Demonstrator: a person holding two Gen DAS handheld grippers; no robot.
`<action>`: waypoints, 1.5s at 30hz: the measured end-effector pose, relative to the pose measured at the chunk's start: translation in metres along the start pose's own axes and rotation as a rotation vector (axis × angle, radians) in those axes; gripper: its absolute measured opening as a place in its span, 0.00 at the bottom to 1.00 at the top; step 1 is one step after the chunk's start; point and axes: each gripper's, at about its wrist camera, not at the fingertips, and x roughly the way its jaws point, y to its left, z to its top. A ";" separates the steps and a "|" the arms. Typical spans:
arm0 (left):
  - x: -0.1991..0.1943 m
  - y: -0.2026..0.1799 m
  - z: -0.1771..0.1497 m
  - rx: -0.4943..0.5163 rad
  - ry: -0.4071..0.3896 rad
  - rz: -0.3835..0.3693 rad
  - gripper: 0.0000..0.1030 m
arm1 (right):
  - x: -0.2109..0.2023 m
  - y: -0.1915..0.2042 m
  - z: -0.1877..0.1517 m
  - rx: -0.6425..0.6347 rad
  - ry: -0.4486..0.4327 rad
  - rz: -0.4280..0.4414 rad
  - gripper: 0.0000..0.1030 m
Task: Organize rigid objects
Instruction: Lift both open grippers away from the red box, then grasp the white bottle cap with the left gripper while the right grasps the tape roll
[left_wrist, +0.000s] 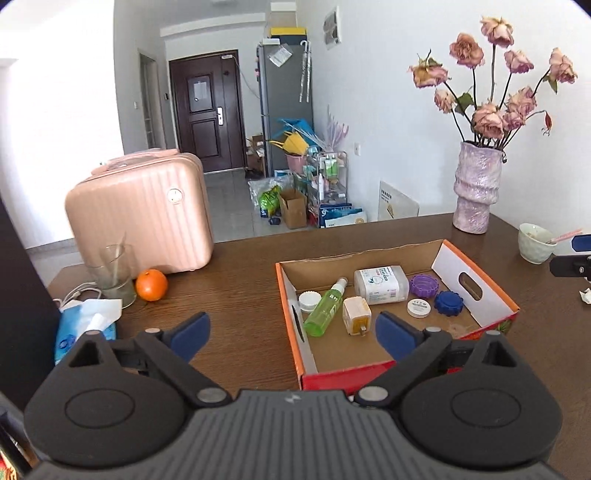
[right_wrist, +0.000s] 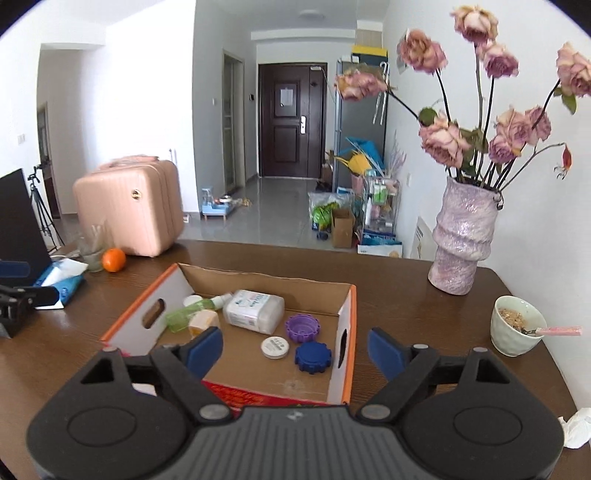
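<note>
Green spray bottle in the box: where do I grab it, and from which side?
Grip the green bottle across its round body, mid-length, coming from above. It lies on its side on the box floor, white nozzle toward the far wall. Set the fingers across its width: the white cap and yellowish block sit close on either side, so the gaps are probably tight.

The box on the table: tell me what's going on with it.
A person holds a gripper in each hand over a cardboard box on the wooden table. Left gripper and right gripper are both open and empty. The box already holds a green spray bottle, a white container, a purple lid and a blue lid.
</note>
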 end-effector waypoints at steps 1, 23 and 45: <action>-0.006 0.001 -0.001 -0.003 -0.004 -0.001 0.96 | -0.006 0.003 -0.001 -0.006 -0.006 0.002 0.83; -0.157 0.000 -0.180 0.027 -0.238 0.126 1.00 | -0.149 0.053 -0.175 -0.094 -0.285 -0.026 0.95; -0.103 -0.004 -0.227 -0.006 -0.087 -0.047 1.00 | -0.113 0.101 -0.247 0.001 -0.136 0.037 0.95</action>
